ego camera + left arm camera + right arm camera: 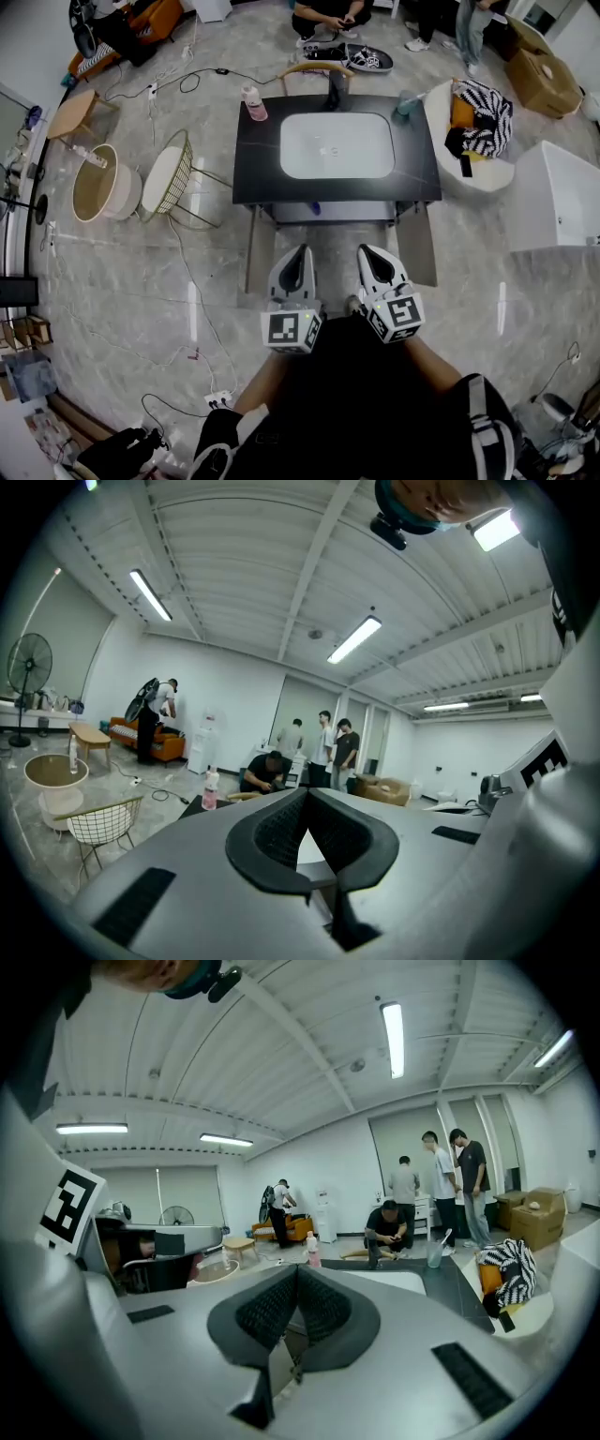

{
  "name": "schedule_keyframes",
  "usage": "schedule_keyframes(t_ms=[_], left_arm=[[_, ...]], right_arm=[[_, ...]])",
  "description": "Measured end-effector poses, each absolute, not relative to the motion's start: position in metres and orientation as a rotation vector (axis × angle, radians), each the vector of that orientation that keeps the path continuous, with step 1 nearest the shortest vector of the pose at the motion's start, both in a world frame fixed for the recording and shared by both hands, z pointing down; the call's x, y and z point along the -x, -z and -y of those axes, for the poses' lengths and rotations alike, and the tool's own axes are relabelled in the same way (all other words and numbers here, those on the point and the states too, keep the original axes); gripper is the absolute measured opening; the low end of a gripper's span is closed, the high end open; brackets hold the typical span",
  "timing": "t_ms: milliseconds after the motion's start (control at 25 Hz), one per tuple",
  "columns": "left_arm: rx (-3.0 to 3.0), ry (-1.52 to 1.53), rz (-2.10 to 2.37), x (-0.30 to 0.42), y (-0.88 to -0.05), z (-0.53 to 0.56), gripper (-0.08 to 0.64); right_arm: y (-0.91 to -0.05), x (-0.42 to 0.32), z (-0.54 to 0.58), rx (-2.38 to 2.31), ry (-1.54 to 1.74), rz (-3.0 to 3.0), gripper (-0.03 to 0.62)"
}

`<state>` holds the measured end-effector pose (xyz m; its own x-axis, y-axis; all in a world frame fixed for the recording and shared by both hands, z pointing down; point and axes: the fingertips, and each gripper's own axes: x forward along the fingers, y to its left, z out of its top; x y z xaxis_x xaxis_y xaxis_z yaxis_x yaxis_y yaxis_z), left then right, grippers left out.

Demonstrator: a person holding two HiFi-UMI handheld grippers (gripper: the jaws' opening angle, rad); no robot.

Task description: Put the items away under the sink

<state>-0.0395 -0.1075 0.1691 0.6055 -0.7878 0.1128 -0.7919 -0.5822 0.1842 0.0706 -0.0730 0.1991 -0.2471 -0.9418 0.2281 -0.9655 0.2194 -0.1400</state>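
Head view: the left gripper [298,253] and right gripper [370,253] hang side by side, short of the sink counter [267,178]. The pink bottle [253,103] stands upright at its far left corner, the cup [405,105] at its far right, both beyond the basin.

Left gripper view: the jaws are pressed together on nothing, and the bottle stands ahead and left of the tips.

Right gripper view: the jaws are likewise together and empty, with the cup ahead to the right. So the bottle likely suits the left hand and the cup the right.
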Motion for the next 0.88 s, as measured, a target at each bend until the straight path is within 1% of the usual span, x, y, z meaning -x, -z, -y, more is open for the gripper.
schedule_keyframes(t_ms=[280, 880], left_arm=[[-2.624, -0.02, 1.308, 0.037, -0.167, 0.106, 0.015], [-2.617, -0.03, 1.284, 0.049, -0.171, 0.101, 0.015]], right_arm=[[-0.196, -0.079, 0.073, -1.888, -0.371, 2.37, 0.011], [-0.202, -0.065, 0.065, -1.877, -0.386, 2.351, 0.011]])
